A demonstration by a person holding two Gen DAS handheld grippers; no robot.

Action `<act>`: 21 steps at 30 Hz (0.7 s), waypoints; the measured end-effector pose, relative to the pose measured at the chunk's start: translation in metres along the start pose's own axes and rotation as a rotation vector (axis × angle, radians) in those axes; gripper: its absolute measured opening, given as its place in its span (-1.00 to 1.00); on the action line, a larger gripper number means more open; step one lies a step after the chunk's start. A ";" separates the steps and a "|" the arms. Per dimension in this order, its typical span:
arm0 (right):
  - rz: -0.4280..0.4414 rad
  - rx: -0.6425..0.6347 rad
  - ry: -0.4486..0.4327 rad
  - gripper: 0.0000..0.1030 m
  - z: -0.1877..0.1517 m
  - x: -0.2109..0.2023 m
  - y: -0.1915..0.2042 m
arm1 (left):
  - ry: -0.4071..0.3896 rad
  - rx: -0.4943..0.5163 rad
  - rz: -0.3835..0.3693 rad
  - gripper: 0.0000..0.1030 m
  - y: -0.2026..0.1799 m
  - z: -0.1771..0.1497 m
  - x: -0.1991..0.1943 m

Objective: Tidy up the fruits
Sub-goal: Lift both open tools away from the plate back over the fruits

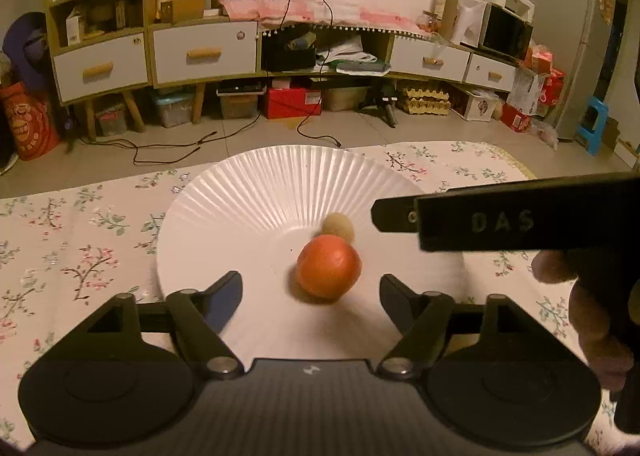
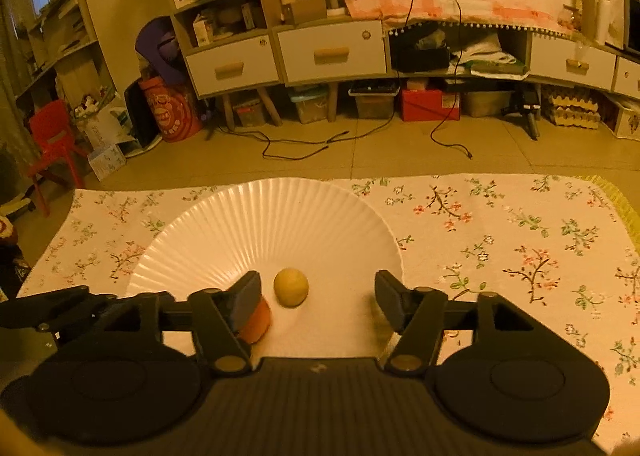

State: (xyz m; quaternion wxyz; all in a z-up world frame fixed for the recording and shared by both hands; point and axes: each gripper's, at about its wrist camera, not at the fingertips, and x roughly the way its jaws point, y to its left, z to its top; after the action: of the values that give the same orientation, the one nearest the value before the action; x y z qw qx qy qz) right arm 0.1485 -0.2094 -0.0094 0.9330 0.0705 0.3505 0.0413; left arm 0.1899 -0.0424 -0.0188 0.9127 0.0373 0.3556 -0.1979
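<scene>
**Two fruits on the plate, both jaws spread**

Floral cloth (image 2: 500,256) covers the desk, with a white ribbed plate (image 1: 260,191) on it. Nearest, the left gripper (image 1: 311,290) hangs over the plate's near edge, jaws spread and holding nothing, the orange (image 1: 329,268) lying between them and just ahead. Touching the orange's far side is a small yellow fruit (image 1: 339,227). From the right, the right gripper (image 2: 318,290) also has its jaws spread, the yellow fruit between them. Beyond stand drawers (image 2: 332,51).
</scene>
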 end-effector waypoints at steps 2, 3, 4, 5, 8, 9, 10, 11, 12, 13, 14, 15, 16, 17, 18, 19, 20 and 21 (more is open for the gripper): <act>-0.001 -0.003 -0.010 0.32 -0.001 -0.006 0.001 | -0.006 0.002 -0.001 0.56 0.000 -0.002 -0.006; -0.003 -0.004 -0.014 0.36 -0.002 -0.009 0.001 | -0.009 0.003 -0.002 0.62 0.000 -0.003 -0.010; -0.005 -0.005 -0.018 0.38 -0.003 -0.012 0.001 | -0.009 0.004 -0.002 0.67 0.000 -0.004 -0.013; -0.007 -0.006 -0.022 0.43 -0.005 -0.015 0.002 | -0.010 0.006 -0.001 0.69 -0.001 -0.005 -0.016; -0.014 -0.008 -0.031 0.54 -0.010 -0.023 0.002 | -0.009 0.018 0.000 0.72 0.000 -0.009 -0.027; -0.014 -0.010 -0.031 0.56 -0.012 -0.026 0.003 | -0.009 0.021 0.003 0.75 0.000 -0.011 -0.030; -0.016 -0.016 -0.031 0.57 -0.013 -0.029 0.004 | -0.010 0.024 0.010 0.81 0.000 -0.012 -0.035; -0.017 -0.022 -0.031 0.59 -0.015 -0.032 0.005 | -0.010 0.028 0.015 0.83 0.001 -0.014 -0.038; -0.018 -0.027 -0.032 0.62 -0.016 -0.034 0.006 | -0.012 0.032 0.018 0.86 0.001 -0.016 -0.042; -0.018 -0.030 -0.032 0.64 -0.018 -0.038 0.006 | -0.012 0.036 0.020 0.87 0.001 -0.017 -0.045; -0.017 -0.033 -0.031 0.67 -0.020 -0.040 0.007 | -0.010 0.039 0.024 0.87 0.002 -0.019 -0.048; -0.013 -0.035 -0.032 0.69 -0.022 -0.044 0.008 | -0.007 0.040 0.028 0.88 0.003 -0.022 -0.052; -0.011 -0.038 -0.032 0.70 -0.023 -0.046 0.009 | -0.005 0.039 0.031 0.90 0.004 -0.024 -0.055; -0.011 -0.041 -0.033 0.72 -0.025 -0.049 0.010 | -0.004 0.037 0.033 0.91 0.005 -0.027 -0.058; -0.010 -0.043 -0.033 0.75 -0.027 -0.052 0.011 | -0.002 0.034 0.035 0.92 0.006 -0.030 -0.060; -0.008 -0.046 -0.030 0.77 -0.030 -0.054 0.012 | 0.001 0.033 0.035 0.92 0.007 -0.033 -0.063; -0.007 -0.050 -0.029 0.78 -0.031 -0.056 0.013 | 0.007 0.034 0.033 0.92 0.008 -0.036 -0.065; -0.009 -0.056 -0.029 0.78 -0.033 -0.058 0.014 | 0.010 0.034 0.033 0.92 0.009 -0.039 -0.067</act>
State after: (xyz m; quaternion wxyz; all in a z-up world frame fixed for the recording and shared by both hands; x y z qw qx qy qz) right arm 0.0830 -0.1995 0.0058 0.9397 0.0434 0.3362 0.0458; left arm 0.1235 -0.0034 -0.0037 0.9132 0.0595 0.3562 -0.1887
